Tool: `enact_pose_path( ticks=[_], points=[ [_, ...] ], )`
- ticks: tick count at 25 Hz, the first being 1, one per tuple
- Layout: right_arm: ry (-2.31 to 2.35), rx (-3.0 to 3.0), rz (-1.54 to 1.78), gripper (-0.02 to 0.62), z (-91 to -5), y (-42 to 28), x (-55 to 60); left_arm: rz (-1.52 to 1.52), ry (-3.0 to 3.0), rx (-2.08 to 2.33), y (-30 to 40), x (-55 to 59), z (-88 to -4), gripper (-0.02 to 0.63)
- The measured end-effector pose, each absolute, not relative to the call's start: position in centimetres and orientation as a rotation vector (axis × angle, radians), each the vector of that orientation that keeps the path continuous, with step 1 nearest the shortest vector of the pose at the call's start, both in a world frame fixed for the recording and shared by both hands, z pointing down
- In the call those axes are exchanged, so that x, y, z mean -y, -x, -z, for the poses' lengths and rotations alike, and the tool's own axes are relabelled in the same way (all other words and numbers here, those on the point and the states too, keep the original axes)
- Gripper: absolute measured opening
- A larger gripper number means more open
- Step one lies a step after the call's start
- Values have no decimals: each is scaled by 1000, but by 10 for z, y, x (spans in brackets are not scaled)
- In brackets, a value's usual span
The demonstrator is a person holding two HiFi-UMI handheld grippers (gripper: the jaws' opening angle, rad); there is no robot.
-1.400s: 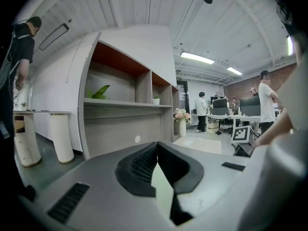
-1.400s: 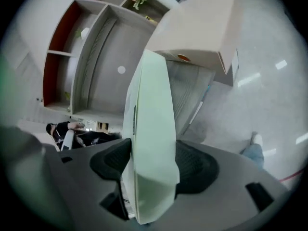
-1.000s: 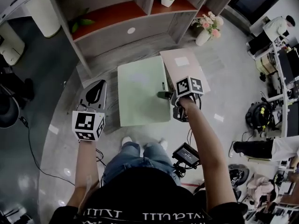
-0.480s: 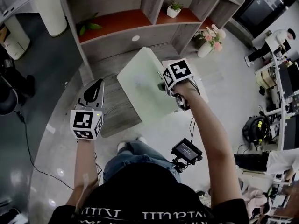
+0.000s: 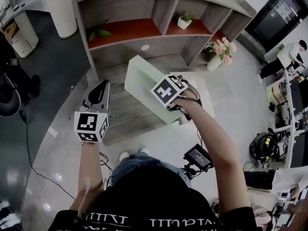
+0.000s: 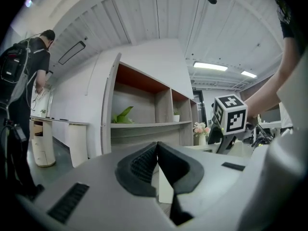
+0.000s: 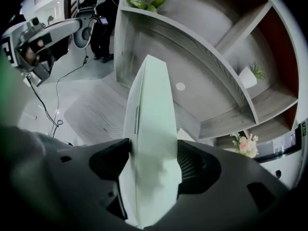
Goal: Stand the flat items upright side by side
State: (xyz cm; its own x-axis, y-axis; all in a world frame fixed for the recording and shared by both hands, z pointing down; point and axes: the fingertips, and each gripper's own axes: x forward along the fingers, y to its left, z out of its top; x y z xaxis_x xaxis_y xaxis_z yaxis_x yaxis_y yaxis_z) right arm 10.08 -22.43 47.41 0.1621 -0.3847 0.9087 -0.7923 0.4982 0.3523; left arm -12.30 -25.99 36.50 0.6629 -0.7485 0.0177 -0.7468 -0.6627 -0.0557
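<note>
A pale green flat box [image 5: 142,81] is tipped up on edge over the low wooden platform [image 5: 120,117]. My right gripper [image 5: 174,102] is shut on its near right edge. In the right gripper view the box [image 7: 151,119] fills the space between both pads [image 7: 192,165]. These jaws have just been opening slightly, with the box still clamped between them. A second flat item, pale pinkish white [image 5: 202,88], lies flat beyond my right arm. My left gripper [image 5: 98,91] hovers left of the box with its pads [image 6: 144,160] meeting and nothing held.
A grey shelf unit [image 5: 144,28] with red-brown boards stands right behind the platform, holding a small potted plant [image 5: 184,20] and green leaves [image 5: 98,32]. A vase of pink flowers [image 5: 220,52] stands at its right end. People stand off to the right [image 5: 288,57].
My right gripper has rolled, risen and moved left, swinging the green box from lying flat to tilted on edge. The left gripper has risen a little.
</note>
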Motion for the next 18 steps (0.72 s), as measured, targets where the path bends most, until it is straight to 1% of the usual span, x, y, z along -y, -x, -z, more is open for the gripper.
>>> enact_pose_path(
  ticks=[10, 16, 18],
  points=[
    [-889, 1645, -498, 348, -468, -88, 232, 72, 2775, -1389, 149, 251, -370, 14],
    [-818, 1591, -617, 348, -491, -77, 249, 109, 2729, -1478, 173, 239, -372, 14],
    [-805, 1539, -646, 314, -494, -76, 251, 125, 2716, -1500, 180, 235, -374, 14]
  ],
)
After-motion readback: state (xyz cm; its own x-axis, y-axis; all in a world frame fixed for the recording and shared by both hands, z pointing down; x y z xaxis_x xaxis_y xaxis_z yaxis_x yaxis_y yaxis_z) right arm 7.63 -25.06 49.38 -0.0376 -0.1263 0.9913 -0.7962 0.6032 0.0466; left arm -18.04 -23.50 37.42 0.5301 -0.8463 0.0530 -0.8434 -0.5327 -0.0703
